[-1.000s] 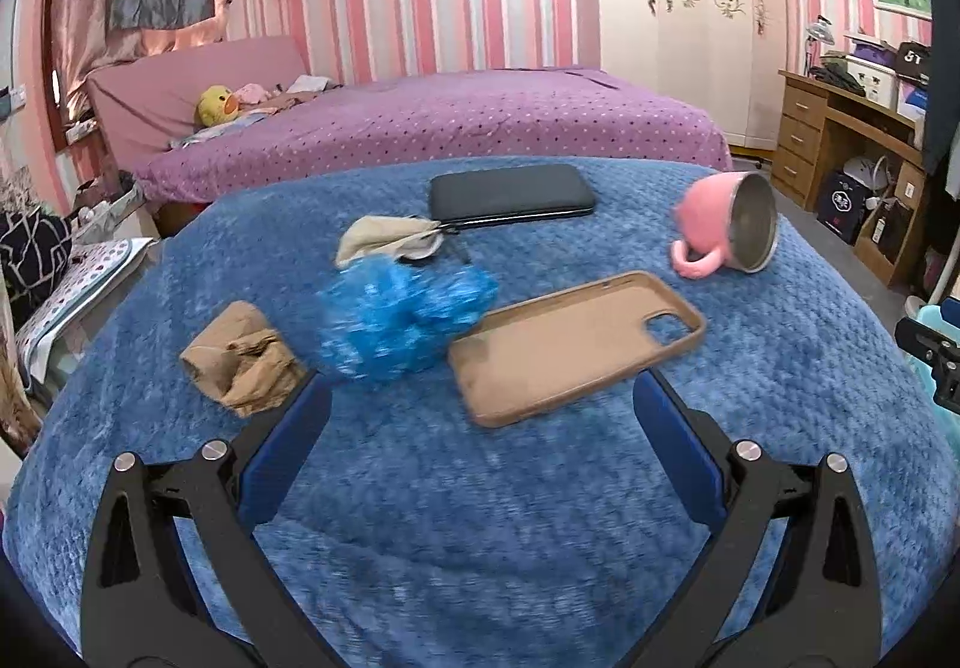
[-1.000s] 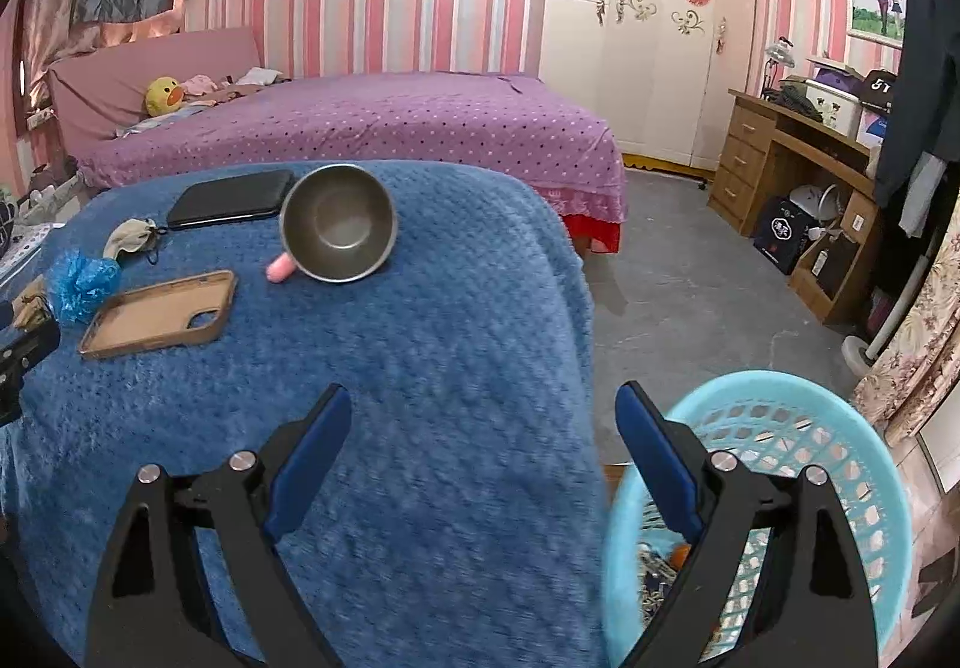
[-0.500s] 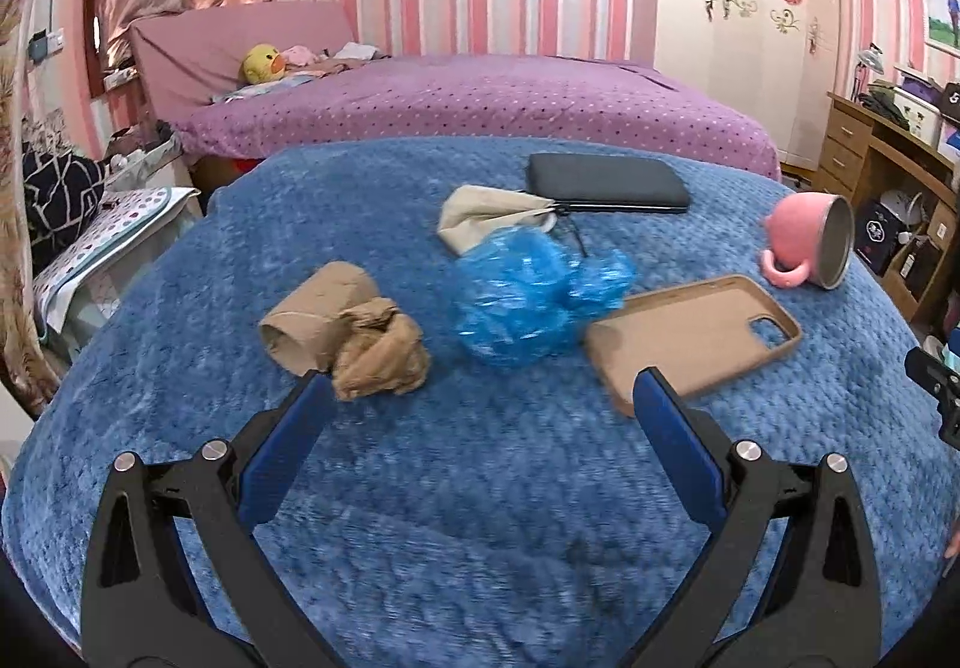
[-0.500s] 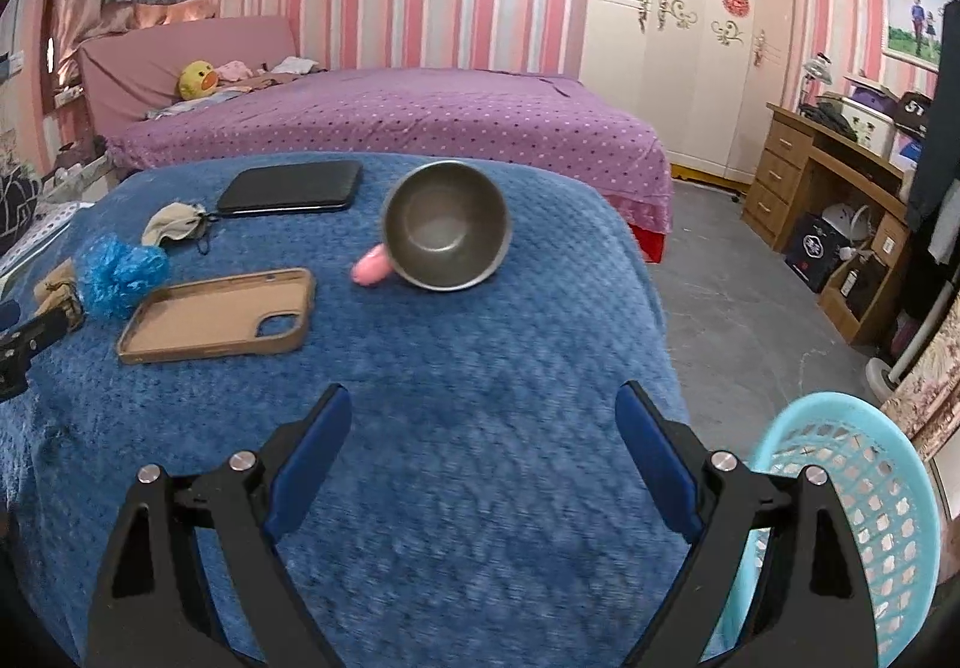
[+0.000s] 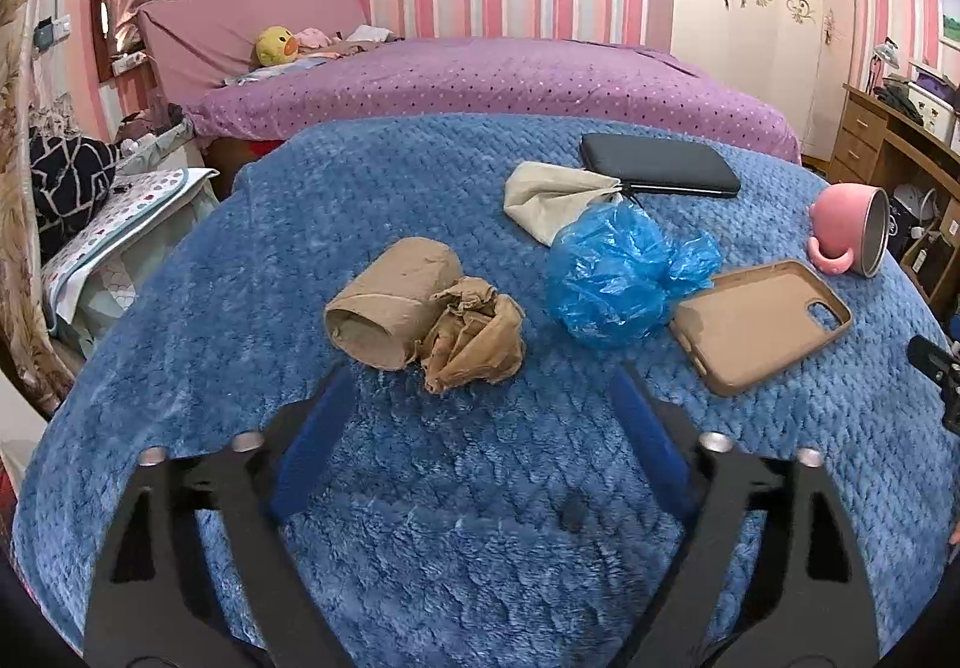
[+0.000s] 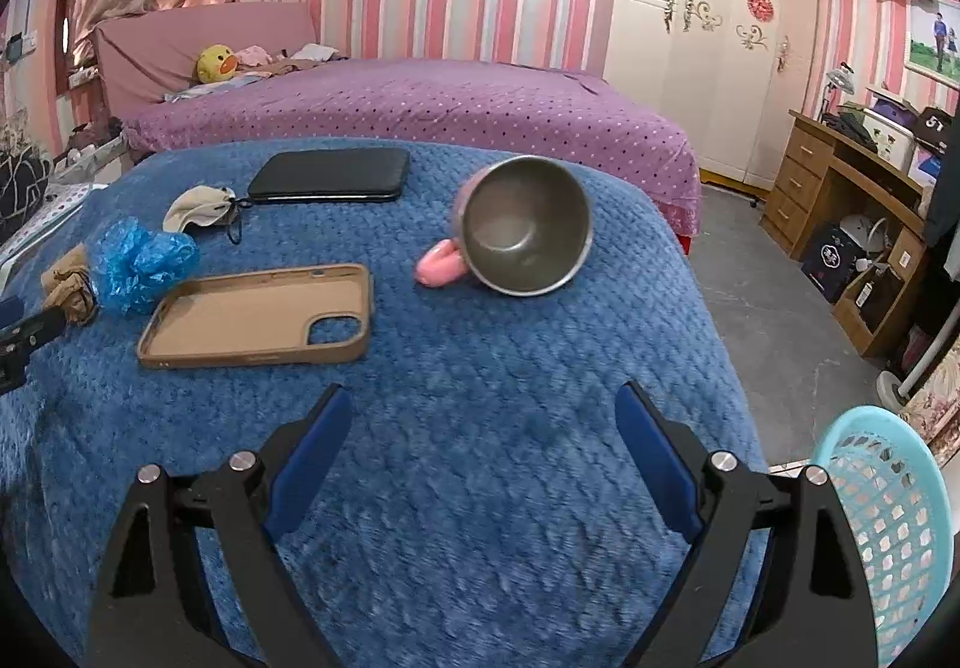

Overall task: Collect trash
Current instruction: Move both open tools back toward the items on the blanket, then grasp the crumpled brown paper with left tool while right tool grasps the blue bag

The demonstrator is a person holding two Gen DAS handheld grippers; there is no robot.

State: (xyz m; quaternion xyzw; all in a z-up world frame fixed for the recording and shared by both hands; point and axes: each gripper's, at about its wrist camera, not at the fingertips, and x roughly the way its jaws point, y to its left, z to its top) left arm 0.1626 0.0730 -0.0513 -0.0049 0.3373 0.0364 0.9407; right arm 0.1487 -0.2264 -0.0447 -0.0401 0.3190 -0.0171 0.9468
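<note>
The left tongs (image 5: 474, 404) were spread wide, empty, with the crumpled brown paper (image 5: 471, 341) just ahead; it was best pinched mid-wad. The right tongs (image 6: 483, 416) were spread too.

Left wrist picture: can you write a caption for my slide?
Open left gripper hovers over a blue blanket, facing a cardboard tube, crumpled brown paper and a blue plastic bag.

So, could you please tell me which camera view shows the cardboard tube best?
The left wrist view: the cardboard tube lies near centre, open end visible, touching crumpled brown paper. The right wrist view shows only a brown sliver at its left edge, mostly behind the blue plastic bag.
</note>
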